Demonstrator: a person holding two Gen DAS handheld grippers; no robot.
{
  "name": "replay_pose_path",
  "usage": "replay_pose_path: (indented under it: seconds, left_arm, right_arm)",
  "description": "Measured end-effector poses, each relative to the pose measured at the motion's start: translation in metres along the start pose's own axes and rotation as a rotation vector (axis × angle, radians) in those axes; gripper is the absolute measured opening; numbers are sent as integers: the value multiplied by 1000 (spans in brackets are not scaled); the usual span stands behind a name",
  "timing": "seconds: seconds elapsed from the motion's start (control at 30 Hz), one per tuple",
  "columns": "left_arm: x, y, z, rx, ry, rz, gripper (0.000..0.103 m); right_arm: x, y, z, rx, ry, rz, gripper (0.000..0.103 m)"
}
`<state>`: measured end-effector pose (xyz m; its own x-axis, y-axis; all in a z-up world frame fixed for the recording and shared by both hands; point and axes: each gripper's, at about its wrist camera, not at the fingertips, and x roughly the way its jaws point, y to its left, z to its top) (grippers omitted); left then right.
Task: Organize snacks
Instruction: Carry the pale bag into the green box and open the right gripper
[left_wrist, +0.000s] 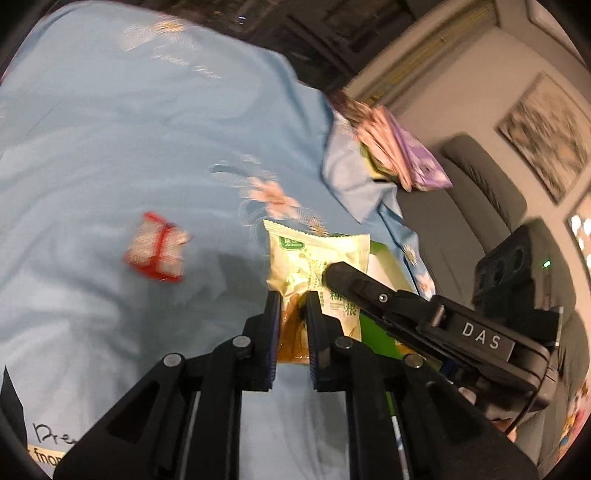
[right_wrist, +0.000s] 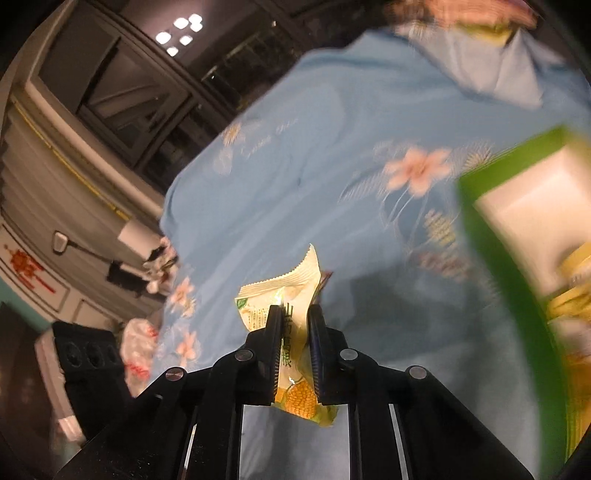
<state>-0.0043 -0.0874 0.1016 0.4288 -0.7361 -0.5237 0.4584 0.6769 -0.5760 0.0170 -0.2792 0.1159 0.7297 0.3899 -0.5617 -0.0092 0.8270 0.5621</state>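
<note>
In the left wrist view my left gripper (left_wrist: 291, 295) is shut on a pale green snack packet (left_wrist: 314, 251) with an orange lower end, lifted above the blue flowered cloth (left_wrist: 110, 147). My right gripper (left_wrist: 334, 277) reaches in from the right, its tip against the packets; where one packet ends there is hard to tell. In the right wrist view my right gripper (right_wrist: 297, 310) is shut on a pale packet (right_wrist: 291, 291) with a corn picture at its bottom. A red and white packet (left_wrist: 159, 251) lies on the cloth to the left.
A green box (right_wrist: 498, 258) with a white inside stands close on the right and shows under the right gripper as the green box (left_wrist: 371, 328). Pink and purple packets (left_wrist: 391, 147) lie on a cloth fold at the back right. A grey sofa (left_wrist: 465, 192) lies beyond the edge.
</note>
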Motion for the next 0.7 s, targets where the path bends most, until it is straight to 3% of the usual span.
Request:
replay_pose_path:
  seconds: [0.13, 0.3, 0.4, 0.47, 0.53, 0.6, 0.63, 0.67, 0.7]
  left_arm:
    - [29, -47, 13, 90, 33, -72, 12]
    - [97, -90, 15, 136, 169, -142, 11]
    - [126, -115, 5, 208, 197, -108, 11]
    - [138, -128, 1, 266, 185, -43, 10]
    - [147, -141, -4, 344, 184, 36, 17]
    - [143, -138, -6, 362, 153, 92, 55]
    - [139, -134, -5, 362, 122, 131, 66]
    - [130, -129, -5, 358, 75, 146, 88]
    - [121, -122, -4, 347, 41, 129, 103]
  right_arm:
    - [-44, -15, 12, -11, -118, -96, 16]
    - [-81, -75, 23, 113, -190, -197, 16]
    - [-88, -109, 26, 186, -185, -253, 16]
    - [-93, -127, 27, 228, -190, -289, 16]
    - [-97, -135, 29, 249, -198, -328, 16]
    - [-101, -135, 32, 225, -217, -385, 20]
    - [-105, -135, 31, 219, -229, -414, 23]
    - [-109, -135, 31, 220, -238, -441, 32]
    - [-115, -137, 30, 235, -249, -456, 48]
